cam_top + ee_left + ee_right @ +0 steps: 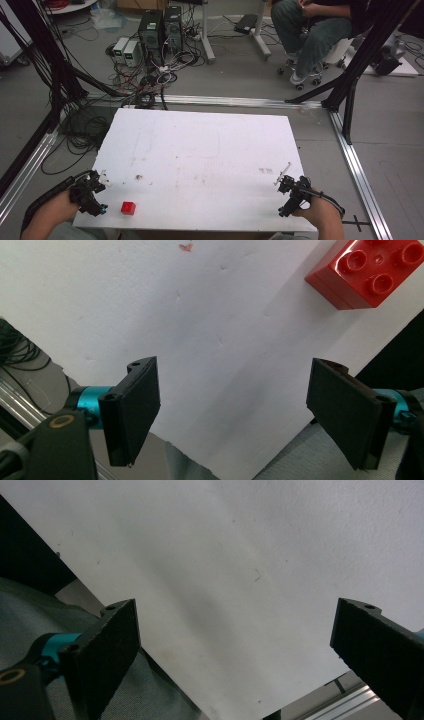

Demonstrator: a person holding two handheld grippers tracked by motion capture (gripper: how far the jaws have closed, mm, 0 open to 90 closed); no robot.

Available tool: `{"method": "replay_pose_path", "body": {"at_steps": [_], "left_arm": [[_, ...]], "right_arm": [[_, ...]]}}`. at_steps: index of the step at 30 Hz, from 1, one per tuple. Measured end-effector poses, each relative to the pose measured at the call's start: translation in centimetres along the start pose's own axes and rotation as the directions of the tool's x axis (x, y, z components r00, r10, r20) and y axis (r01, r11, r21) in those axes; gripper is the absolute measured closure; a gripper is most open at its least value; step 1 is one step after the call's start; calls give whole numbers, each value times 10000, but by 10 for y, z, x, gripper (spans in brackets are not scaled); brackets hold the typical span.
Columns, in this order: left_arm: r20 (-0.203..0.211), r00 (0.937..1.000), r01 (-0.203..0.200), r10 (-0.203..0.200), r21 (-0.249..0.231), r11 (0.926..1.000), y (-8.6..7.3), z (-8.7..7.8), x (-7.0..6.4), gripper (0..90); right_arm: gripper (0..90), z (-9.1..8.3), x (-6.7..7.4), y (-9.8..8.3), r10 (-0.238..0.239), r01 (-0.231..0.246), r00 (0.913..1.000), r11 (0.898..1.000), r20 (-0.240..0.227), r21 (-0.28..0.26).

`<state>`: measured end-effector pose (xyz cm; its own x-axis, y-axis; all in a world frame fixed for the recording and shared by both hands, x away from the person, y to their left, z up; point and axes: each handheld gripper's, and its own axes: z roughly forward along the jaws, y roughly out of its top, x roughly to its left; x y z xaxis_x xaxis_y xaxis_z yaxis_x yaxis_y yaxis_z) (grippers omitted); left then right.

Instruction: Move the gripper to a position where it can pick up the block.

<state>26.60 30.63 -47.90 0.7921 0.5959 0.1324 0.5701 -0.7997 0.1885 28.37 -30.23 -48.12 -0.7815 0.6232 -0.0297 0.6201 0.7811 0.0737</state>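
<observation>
red and studded, a small brick (128, 208) is lying on the white surface (200, 150) near its front edge, just right of the left tool (90, 192) and well apart from the right tool (292, 195). both tools are hovering over the front corners with jaws spread wide, gripping nothing. in the left gripper view the brick (372, 271) is sitting beyond the jaws.

red brick (128, 208) near left hand-held gripper (89, 192), white table (200, 160)

Red brick (368, 271), white table (200, 150), black jaws, teal fittings
</observation>
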Motion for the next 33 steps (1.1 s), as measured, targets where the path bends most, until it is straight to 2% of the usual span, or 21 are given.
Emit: {"method": "replay_pose_path", "body": {"at_steps": [1,3,5,8,14,18,22,26,28,29,31,33], "left_arm": [[-4,10000,95,-95,-82,9999,0,1,-1,218],[-6,10000,-1,1,17,10000,0,0,0,218],[-12,9999,105,-106,-94,9999,0,0,-1,218],[10,10000,-3,3,3,10000,0,-1,0,217],[23,10000,70,-70,-99,9999,0,0,-1,217],[-7,9999,-144,144,81,9999,0,0,-1,218],[9,9998,-215,215,73,9997,2,-1,-2,217],[1,9986,-533,533,135,9985,4,-2,-2,218],[-2,9985,-550,550,158,9984,5,-2,-1,218],[-203,9968,-766,772,269,9967,6,-2,-1,218],[-265,9956,-885,895,362,9954,7,-1,0,217],[-148,9935,-1120,1127,415,9928,7,-1,0,217]], "right_arm": [[51,0,-1,-1,-61,61,10000,10000,12,-33],[51,-1,-1,-1,-40,40,10000,10000,17,-31],[51,-1,-1,-1,16,-16,10000,10000,28,-84],[51,-2,0,-1,40,-40,10000,10000,36,-83],[51,-2,0,-1,50,-50,10000,9999,59,-99],[51,-2,1,-1,49,-49,10000,9999,13,-118],[51,-1,1,-1,-41,41,10000,10000,-6,-72],[51,-1,1,-1,-74,74,10000,9999,6,-126],[51,-1,1,-1,14,-15,10000,9999,-21,-114],[51,-1,1,-2,35,-35,10000,9999,-6,-129],[51,-1,0,-2,12,-13,10000,9998,-48,-176],[51,-1,0,-2,0,-1,10000,9999,-30,-159]]}}
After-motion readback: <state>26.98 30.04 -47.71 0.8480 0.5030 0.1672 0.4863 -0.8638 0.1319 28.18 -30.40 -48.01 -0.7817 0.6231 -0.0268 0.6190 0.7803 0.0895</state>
